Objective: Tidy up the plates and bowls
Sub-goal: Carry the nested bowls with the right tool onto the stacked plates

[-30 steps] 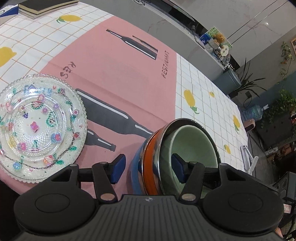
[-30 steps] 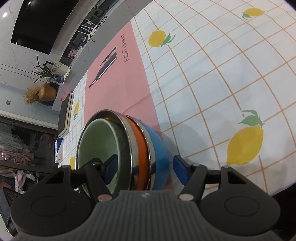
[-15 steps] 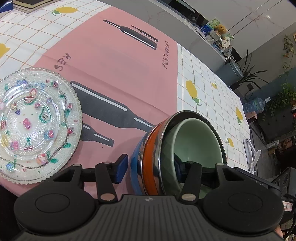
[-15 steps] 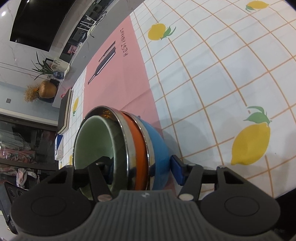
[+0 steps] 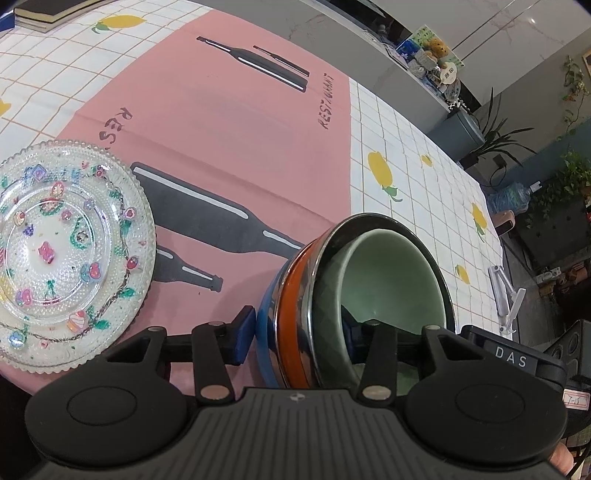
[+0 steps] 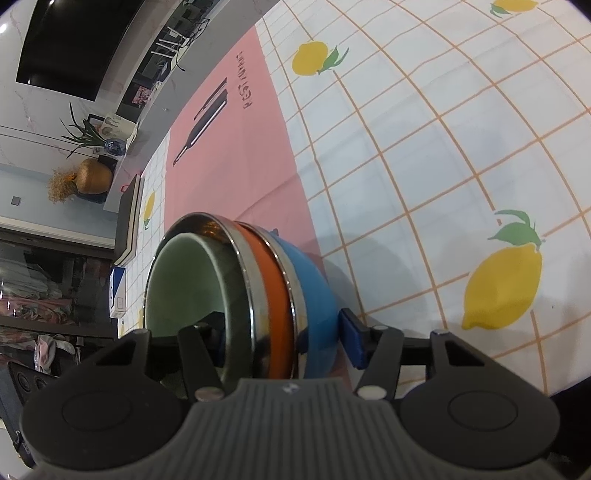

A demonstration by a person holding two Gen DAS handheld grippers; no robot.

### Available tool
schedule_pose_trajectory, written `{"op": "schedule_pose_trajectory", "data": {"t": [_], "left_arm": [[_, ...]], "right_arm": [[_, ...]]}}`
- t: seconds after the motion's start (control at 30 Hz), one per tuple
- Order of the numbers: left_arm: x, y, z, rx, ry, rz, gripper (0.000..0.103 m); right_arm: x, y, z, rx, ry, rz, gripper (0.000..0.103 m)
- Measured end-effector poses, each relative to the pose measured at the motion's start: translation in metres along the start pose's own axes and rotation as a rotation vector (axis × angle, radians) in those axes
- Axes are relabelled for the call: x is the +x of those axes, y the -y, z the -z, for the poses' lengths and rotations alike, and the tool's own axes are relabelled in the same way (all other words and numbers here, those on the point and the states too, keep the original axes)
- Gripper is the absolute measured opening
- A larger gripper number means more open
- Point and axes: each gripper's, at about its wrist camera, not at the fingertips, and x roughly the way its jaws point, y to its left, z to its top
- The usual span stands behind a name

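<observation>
A stack of nested bowls (image 5: 295, 314), blue outside, orange and steel-rimmed in the middle, pale green inside, stands on the tablecloth. My left gripper (image 5: 299, 332) straddles the stack's wall, one pad outside the blue bowl and one inside the green bowl (image 5: 388, 273). My right gripper (image 6: 284, 336) straddles the same stack (image 6: 280, 295) from the opposite side, pads outside and inside. Both jaws are closed in on the stack's walls. A clear glass plate (image 5: 62, 254) with coloured flower decorations lies left of the stack.
The table carries a lemon-print checked cloth (image 6: 443, 147) with a pink mat (image 5: 221, 147) printed with bottles. Books (image 5: 48, 14) lie at the far corner. A counter (image 5: 369, 48) and plants stand beyond the table.
Both grippers closed in on the bowl stack from opposite sides. The left view shifted slightly, with the glass plate sliding left in view.
</observation>
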Motion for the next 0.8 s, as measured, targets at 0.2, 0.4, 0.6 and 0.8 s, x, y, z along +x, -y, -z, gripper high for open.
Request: {"op": "schedule_pose_trajectory", "data": {"t": [0.2,0.4,0.6,0.8], "left_arm": [[0.000,0.002,-0.002,0.009,-0.001,-0.006,0.051],[-0.003,0.002,-0.003,0.012,0.005,-0.015,0.051],[-0.014,-0.001,-0.005,0.009,0.018,-0.012,0.051],[-0.033,-0.005,-0.015,-0.007,0.027,-0.023,0.052]], "right_arm": [[0.000,0.000,-0.001,0.001,-0.002,0.003,0.054],[0.001,-0.001,0.000,-0.002,-0.016,0.001,0.053],[-0.001,-0.009,-0.001,-0.014,-0.013,0.002,0.053],[-0.002,-0.030,-0.001,-0.037,-0.025,-0.002,0.053]]}}
